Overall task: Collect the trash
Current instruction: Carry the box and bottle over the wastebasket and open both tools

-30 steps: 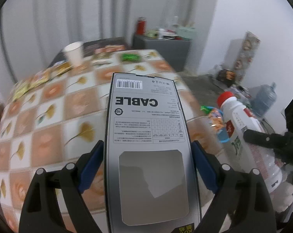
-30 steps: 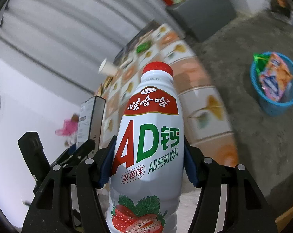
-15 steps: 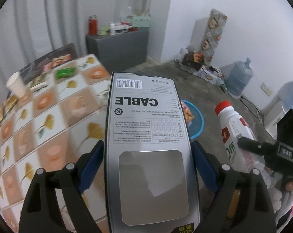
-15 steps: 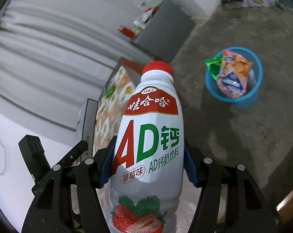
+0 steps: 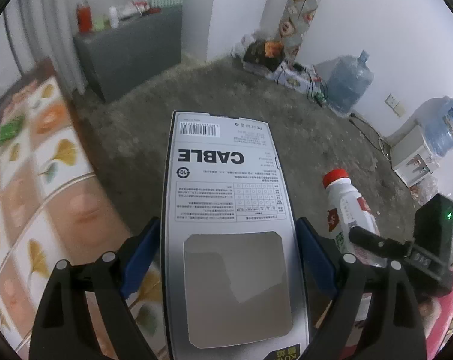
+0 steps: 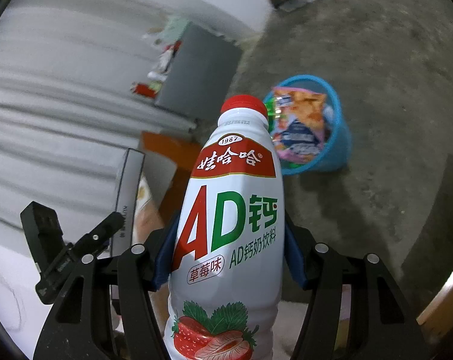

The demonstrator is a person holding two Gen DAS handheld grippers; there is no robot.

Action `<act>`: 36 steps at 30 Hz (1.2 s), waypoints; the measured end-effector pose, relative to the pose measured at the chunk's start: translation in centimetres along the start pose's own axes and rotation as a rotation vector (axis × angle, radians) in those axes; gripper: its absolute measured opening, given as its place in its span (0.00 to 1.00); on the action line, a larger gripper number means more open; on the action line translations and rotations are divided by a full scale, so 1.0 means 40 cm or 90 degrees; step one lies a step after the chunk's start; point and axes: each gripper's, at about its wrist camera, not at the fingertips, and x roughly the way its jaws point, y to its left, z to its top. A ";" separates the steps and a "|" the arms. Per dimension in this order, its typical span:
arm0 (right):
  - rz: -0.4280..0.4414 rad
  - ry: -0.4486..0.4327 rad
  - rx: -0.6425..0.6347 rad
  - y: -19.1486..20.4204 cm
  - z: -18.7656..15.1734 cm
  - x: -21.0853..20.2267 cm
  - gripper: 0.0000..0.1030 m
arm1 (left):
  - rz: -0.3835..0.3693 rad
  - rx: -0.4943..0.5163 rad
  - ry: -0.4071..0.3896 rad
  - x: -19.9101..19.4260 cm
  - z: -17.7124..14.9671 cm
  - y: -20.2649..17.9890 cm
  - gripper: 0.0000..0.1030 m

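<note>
Floor (image 5: 226,90): grey, rough, filling most of both views.

Table (image 5: 31,180): tiled cloth with leaf pattern, at the left edge of the left wrist view; a green packet (image 5: 9,130) lay on it.

Cabinet (image 5: 130,51): grey, against the curtain wall, with a red jar (image 5: 84,19) and small clutter on top.

Water jugs: one (image 5: 349,85) stood on the floor by the far wall, another (image 5: 444,126) sat on a white dispenser.

Bin (image 6: 331,150): blue, on the floor, well apart from both grippers, already holding snack bags (image 6: 301,123). In the right wrist view it lay just beyond the bottle cap.

Box (image 5: 229,240): flat grey carton printed "CABLE", with a cut-out window. Held upright in the left gripper (image 5: 228,252), blue pads pressed on both long edges, jaws set wide around it. It hung over the floor beside the table edge.

Bottle (image 6: 229,225): white, red cap, strawberry label. Clamped at mid-body in the right gripper (image 6: 226,258), jaws partly spread to its width, neck pointing toward the bin.
</note>
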 end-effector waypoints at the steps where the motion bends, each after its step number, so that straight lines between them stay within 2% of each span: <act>1: -0.008 0.000 0.008 -0.016 0.011 0.007 0.56 | -0.007 0.000 0.011 0.026 0.018 -0.006 0.84; 7: -0.068 0.013 0.031 -0.056 0.093 0.124 0.56 | -0.036 -0.013 0.059 0.173 0.115 -0.019 0.85; 11: -0.086 0.010 0.030 -0.045 0.168 0.205 0.57 | -0.053 -0.042 0.064 0.265 0.200 -0.021 0.86; 15: -0.108 -0.008 0.034 -0.057 0.261 0.306 0.68 | -0.094 -0.084 0.058 0.369 0.288 -0.023 0.93; 18: -0.142 -0.011 0.039 -0.099 0.294 0.361 0.69 | -0.092 -0.092 0.053 0.432 0.313 -0.024 0.93; 21: -0.163 -0.010 0.055 -0.132 0.296 0.378 0.69 | -0.103 -0.104 0.055 0.449 0.301 -0.021 0.93; 24: -0.169 -0.023 0.043 -0.136 0.276 0.346 0.69 | -0.134 -0.109 0.057 0.431 0.283 -0.009 0.93; 27: -0.179 -0.040 0.029 -0.136 0.251 0.309 0.69 | -0.137 -0.080 0.032 0.369 0.269 -0.007 0.93; 32: -0.176 -0.071 -0.017 -0.092 0.192 0.225 0.69 | -0.149 -0.035 -0.040 0.185 0.238 0.010 0.93; 36: -0.171 -0.111 -0.092 -0.011 0.127 0.114 0.69 | -0.149 -0.023 -0.105 0.014 0.195 0.042 0.93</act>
